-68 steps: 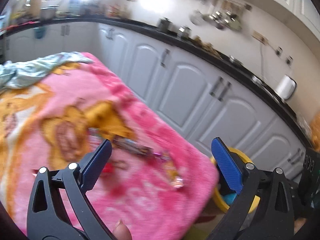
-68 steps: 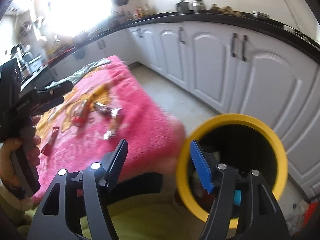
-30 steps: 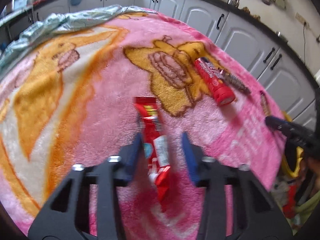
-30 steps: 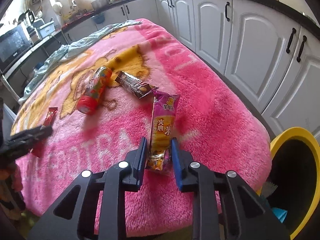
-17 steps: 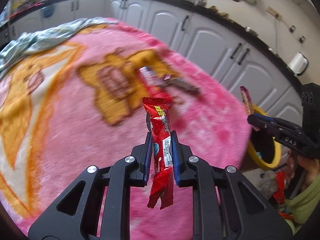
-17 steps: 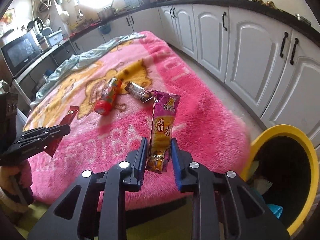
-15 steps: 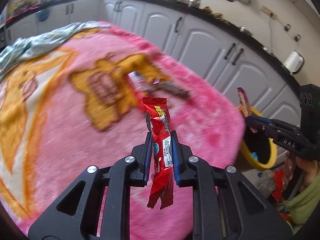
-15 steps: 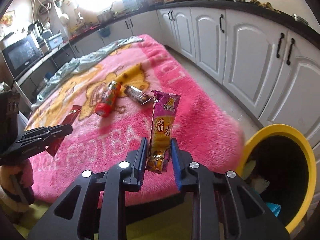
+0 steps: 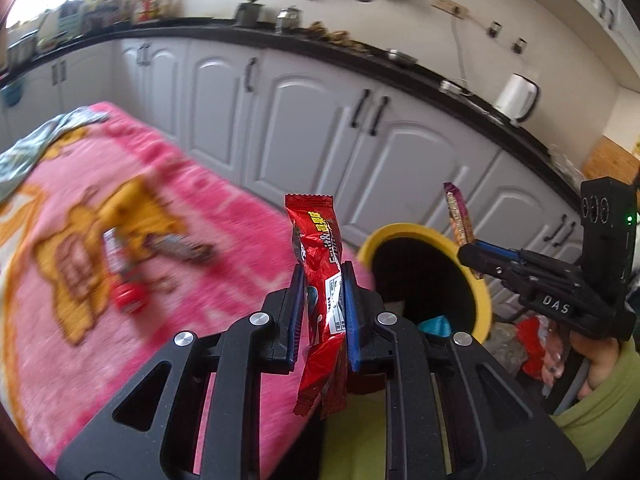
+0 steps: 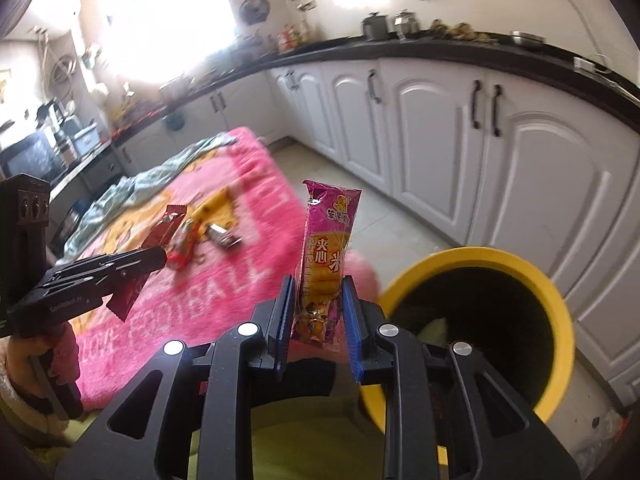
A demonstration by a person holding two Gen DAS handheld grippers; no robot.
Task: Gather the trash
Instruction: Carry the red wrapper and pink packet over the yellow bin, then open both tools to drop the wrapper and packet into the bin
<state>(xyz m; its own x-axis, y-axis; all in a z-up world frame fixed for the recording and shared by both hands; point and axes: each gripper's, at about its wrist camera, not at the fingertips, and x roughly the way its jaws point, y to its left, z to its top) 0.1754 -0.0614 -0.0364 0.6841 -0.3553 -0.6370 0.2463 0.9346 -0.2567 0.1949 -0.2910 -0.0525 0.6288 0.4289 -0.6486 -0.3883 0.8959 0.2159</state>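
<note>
The left hand-held gripper (image 9: 322,292) points downward over the edge of the fluffy pink blanket (image 9: 224,216) and is clenched on a glossy red wrapper (image 9: 320,256) that stands upright between its blue pads. On the blanket a red tube (image 9: 122,276) and a dark wrapper (image 9: 180,246) are blurred. The round yellow bin (image 10: 560,312) stands on the floor by the white cabinets; its inside is dark. The right hand-held gripper (image 10: 316,308), tilted toward the bin, grasps an upright pink snack pack (image 10: 326,248). A green sleeve (image 9: 600,408) is cut off at the frame edge.
</note>
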